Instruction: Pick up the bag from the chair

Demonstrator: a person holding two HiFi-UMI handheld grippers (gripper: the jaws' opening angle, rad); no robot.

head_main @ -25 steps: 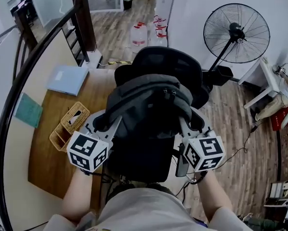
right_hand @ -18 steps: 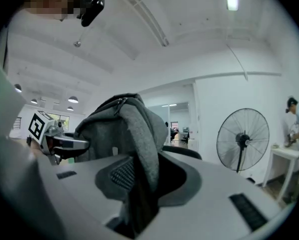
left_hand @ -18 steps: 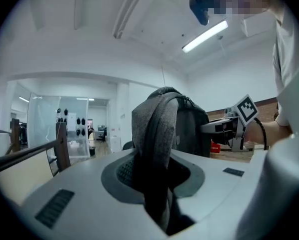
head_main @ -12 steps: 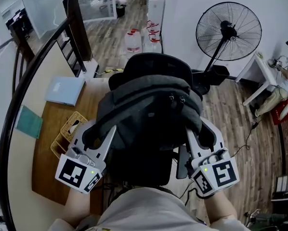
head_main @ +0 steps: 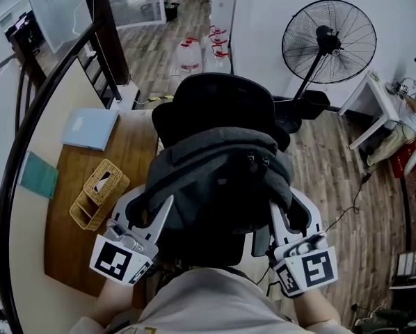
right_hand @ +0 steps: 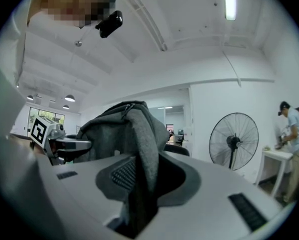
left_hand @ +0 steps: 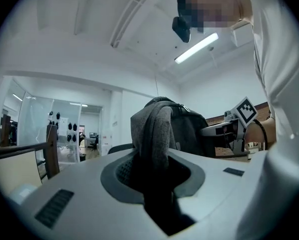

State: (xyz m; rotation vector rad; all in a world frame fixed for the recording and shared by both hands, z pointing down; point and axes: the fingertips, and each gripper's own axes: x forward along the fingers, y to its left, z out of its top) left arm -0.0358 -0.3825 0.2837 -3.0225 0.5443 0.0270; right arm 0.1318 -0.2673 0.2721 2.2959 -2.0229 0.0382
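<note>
Below us at left, a wooden table (head_main: 67,245) carries a wicker basket (head_main: 97,193) and, further off, a blue folder (head_main: 90,127). The plank floor (head_main: 337,176) runs on to water jugs (head_main: 190,54) and a standing fan (head_main: 326,40). We have the left gripper (head_main: 151,211) and the right gripper (head_main: 289,211) each clenched narrowly on a grey strap (left_hand: 152,134) of the bag (head_main: 218,179), which hangs between them over the black chair (head_main: 218,103).
</note>
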